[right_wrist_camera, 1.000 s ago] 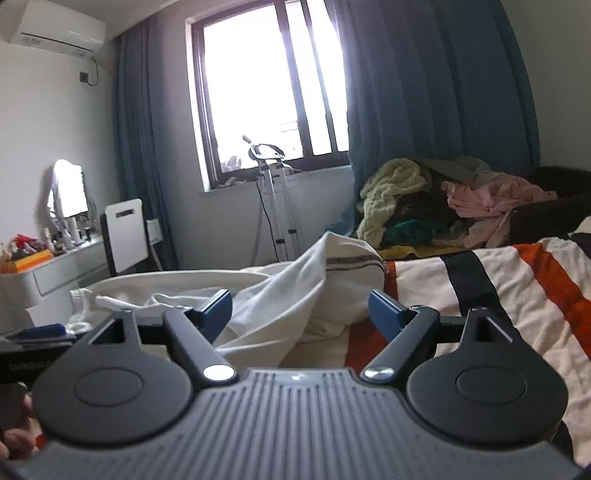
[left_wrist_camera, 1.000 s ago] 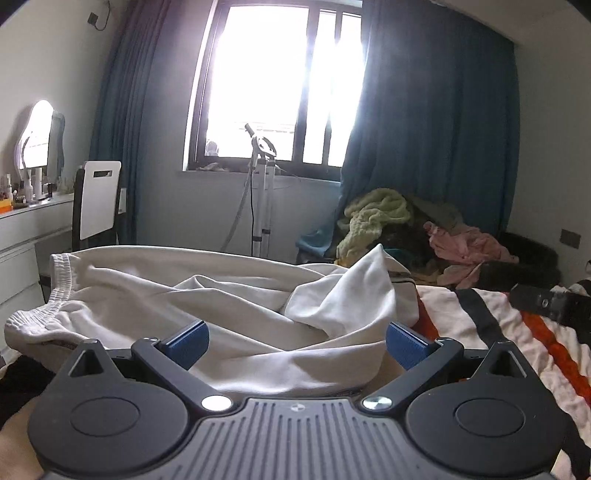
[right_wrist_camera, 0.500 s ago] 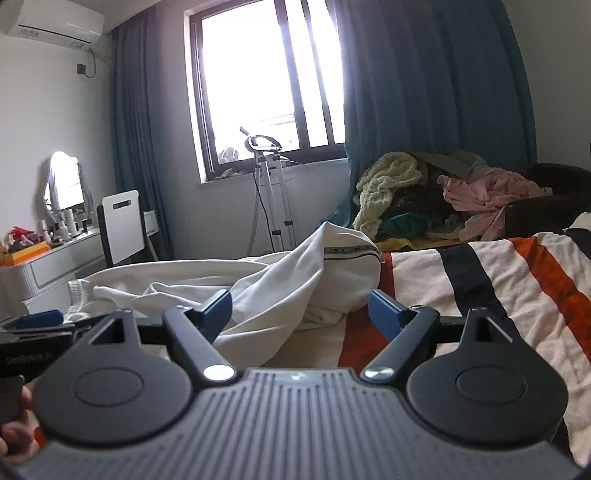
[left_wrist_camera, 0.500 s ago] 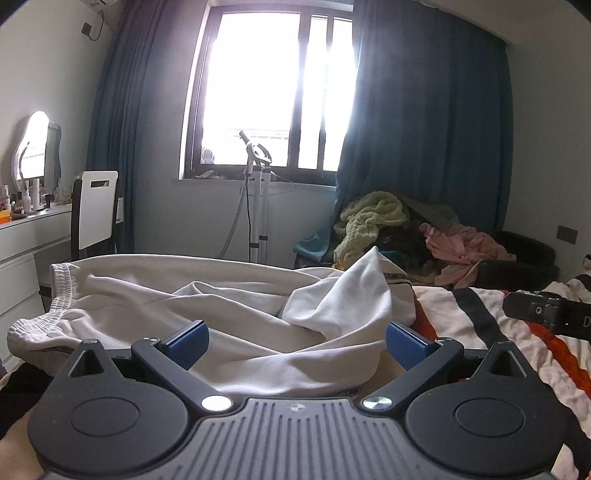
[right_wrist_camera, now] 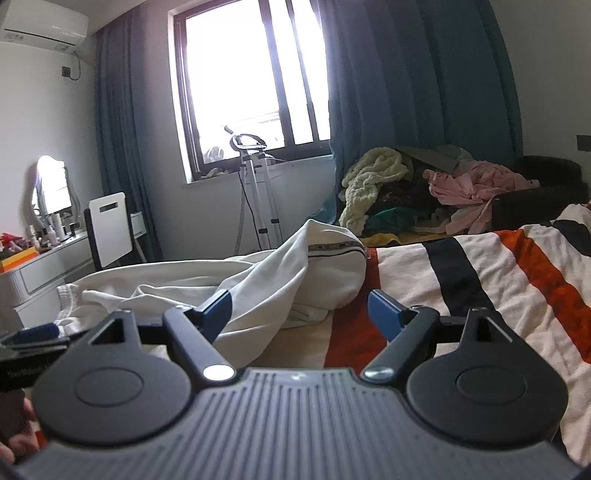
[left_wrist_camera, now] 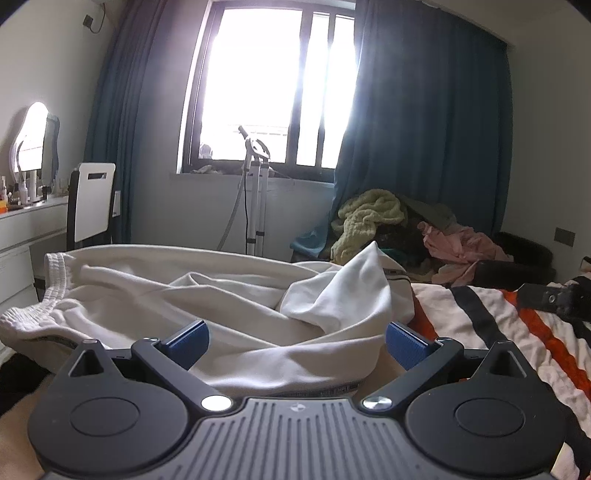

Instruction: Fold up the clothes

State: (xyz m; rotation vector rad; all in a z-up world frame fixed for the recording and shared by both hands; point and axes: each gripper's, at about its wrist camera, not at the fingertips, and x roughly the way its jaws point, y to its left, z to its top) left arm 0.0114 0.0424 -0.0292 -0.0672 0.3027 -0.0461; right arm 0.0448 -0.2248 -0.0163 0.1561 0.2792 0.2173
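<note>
At far left a white chair (left_wrist_camera: 94, 201) stands by a dresser (left_wrist_camera: 22, 236). A slim metal stand (left_wrist_camera: 256, 206) rises under the window, and heaped laundry (right_wrist_camera: 424, 192) lies right of it. Soft, crumpled cream trousers (left_wrist_camera: 207, 306) lie on the striped blanket (right_wrist_camera: 498, 273), centre-left. The left gripper (left_wrist_camera: 295, 343) gapes around a fold; the right gripper (right_wrist_camera: 301, 308) stands apart, empty.

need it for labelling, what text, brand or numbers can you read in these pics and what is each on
Nothing reads clearly.
White garment: printed lettering along its dark-edged hem band, too small and blurred to read.
Left gripper: faint lettering on its black body in the right wrist view, blurred.
Each gripper's grey housing carries a small round emblem, no words.
Air conditioner: no legible label.
</note>
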